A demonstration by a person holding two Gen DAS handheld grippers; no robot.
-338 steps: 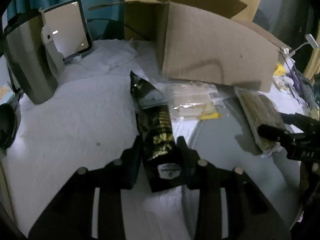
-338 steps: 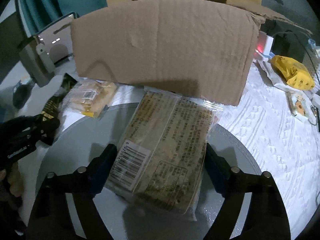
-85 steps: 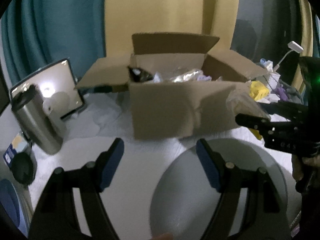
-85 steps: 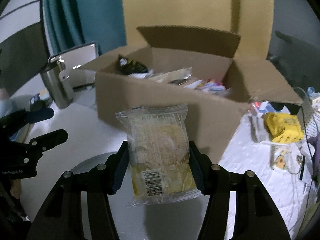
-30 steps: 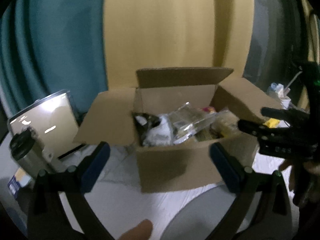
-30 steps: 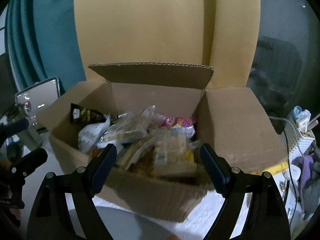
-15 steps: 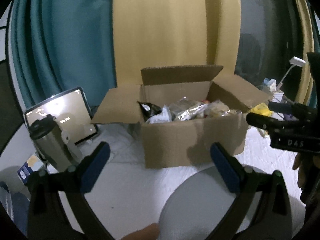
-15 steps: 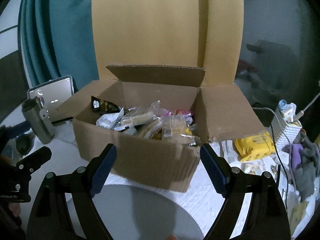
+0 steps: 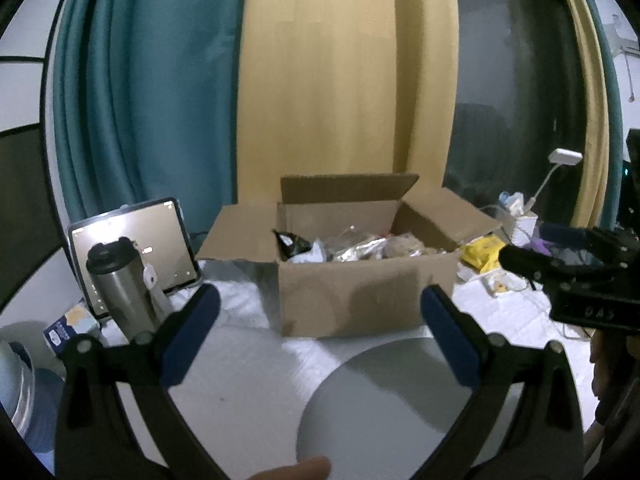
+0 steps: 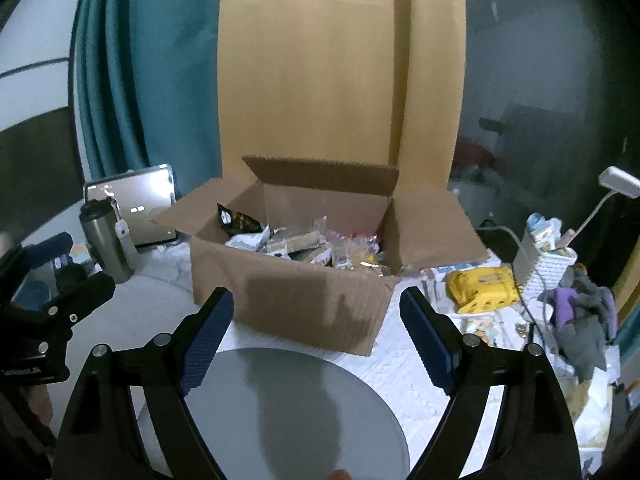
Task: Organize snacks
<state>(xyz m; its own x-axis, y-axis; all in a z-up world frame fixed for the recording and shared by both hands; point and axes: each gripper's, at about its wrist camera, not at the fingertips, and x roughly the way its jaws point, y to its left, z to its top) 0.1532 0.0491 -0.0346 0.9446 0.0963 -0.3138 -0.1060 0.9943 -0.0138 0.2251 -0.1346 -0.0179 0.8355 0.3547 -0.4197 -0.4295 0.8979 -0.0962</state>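
Snack-filled box (image 10: 296, 300) beyond right hand-held gripper (image 10: 316, 326) (spread, empty)

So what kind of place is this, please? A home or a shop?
Most likely a home, perhaps a bedroom: long teal curtains, a white quilted cover under the cardboard box, and a tablet beside a steel tumbler.

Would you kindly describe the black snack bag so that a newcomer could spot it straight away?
Find the open cardboard box on the white cloth. The black snack bag stands in its back left corner, poking above the other packets. It is the only dark one, with gold print, while its neighbours are clear, silvery or pale.
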